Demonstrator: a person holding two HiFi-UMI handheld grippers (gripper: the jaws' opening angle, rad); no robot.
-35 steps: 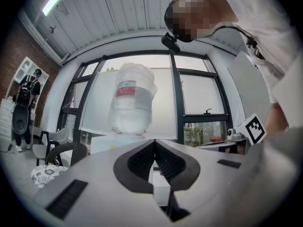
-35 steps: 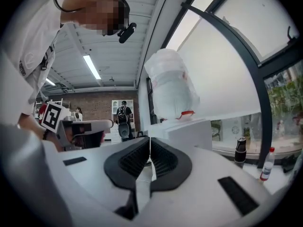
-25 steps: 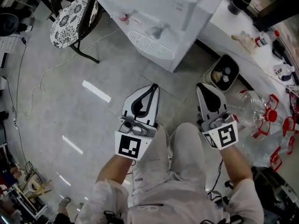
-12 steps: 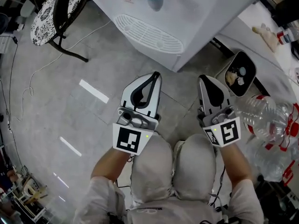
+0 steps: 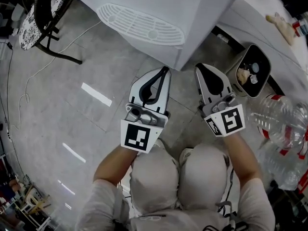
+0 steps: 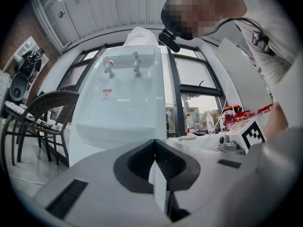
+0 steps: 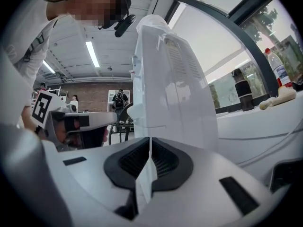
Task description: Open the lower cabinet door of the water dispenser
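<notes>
The white water dispenser [image 5: 192,13] fills the top of the head view, its oval drip grille [image 5: 139,23] facing me. My left gripper [image 5: 165,70] and right gripper [image 5: 198,67] are side by side just short of its base corner, both shut and empty, touching nothing. In the left gripper view the dispenser [image 6: 125,103] shows its front with two taps [image 6: 123,66]; the shut left gripper [image 6: 154,144] hides most of its lower front. The right gripper view shows the dispenser [image 7: 165,84] from its side corner beyond the shut right gripper [image 7: 150,140].
A chair with a patterned cushion [image 5: 26,13] stands at the left, and a cable [image 5: 24,97] trails over the grey floor. A small bin with rubbish [image 5: 253,71] sits right of the dispenser below a white counter [image 5: 260,25]. Big clear water bottles [image 5: 284,124] lie at the right. My knees [image 5: 178,172] are bent below.
Both grippers and my head have sunk toward the floor. The dispenser now looks larger and closer, and my knees have folded up. Both grippers have stayed shut.
</notes>
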